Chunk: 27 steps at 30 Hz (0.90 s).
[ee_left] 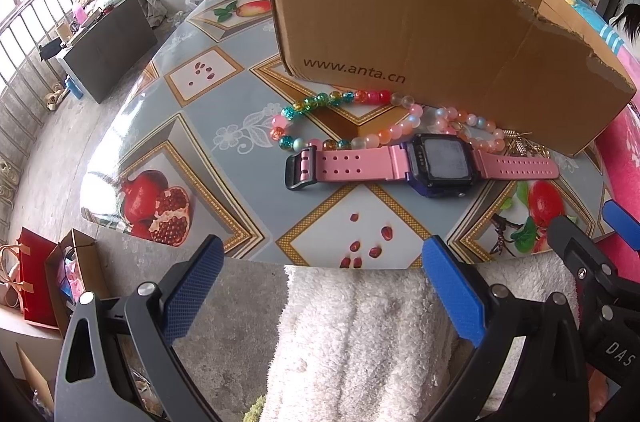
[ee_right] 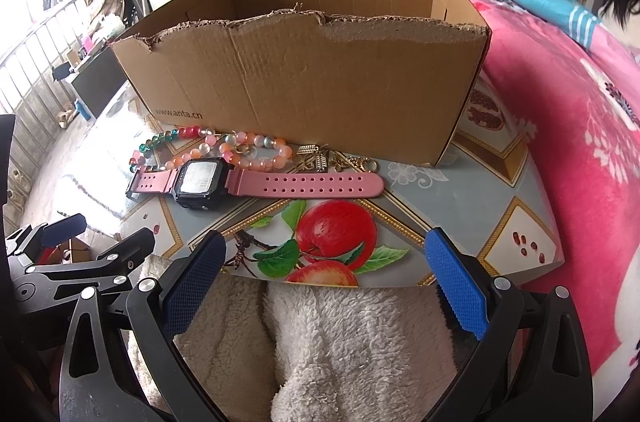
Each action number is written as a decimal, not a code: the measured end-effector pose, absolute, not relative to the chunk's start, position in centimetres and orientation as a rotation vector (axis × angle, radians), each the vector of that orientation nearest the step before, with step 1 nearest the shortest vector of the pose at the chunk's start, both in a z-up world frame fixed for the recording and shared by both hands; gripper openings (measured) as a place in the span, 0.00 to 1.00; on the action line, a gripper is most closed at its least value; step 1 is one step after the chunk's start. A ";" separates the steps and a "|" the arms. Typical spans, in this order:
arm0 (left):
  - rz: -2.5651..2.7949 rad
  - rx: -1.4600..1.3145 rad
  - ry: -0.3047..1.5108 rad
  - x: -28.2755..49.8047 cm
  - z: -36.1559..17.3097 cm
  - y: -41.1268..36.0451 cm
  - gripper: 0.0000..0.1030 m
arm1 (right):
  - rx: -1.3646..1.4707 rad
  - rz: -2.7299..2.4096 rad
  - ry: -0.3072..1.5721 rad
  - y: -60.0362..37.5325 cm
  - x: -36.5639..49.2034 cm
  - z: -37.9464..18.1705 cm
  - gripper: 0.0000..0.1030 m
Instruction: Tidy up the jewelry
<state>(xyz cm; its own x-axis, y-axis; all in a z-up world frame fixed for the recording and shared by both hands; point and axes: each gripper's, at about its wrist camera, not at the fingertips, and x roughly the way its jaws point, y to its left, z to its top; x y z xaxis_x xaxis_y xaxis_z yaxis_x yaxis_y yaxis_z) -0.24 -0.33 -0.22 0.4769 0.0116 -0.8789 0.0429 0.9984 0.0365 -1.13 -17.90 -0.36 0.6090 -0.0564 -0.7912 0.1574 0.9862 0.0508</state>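
The left gripper is wide open and holds nothing. On the desk, the beads, the pink watch and small gold charms lie beside the box. The right gripper is wide open too, holding nothing.

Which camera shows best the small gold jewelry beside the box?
The right wrist view: the gold jewelry lies in full sight between watch strap and cardboard box. In the left wrist view only a small part shows.
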 end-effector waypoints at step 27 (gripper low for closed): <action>-0.009 0.070 1.068 -0.5 0.0 -0.2 0.95 | 0.126 -0.126 0.915 -17.8 -0.9 -0.2 0.93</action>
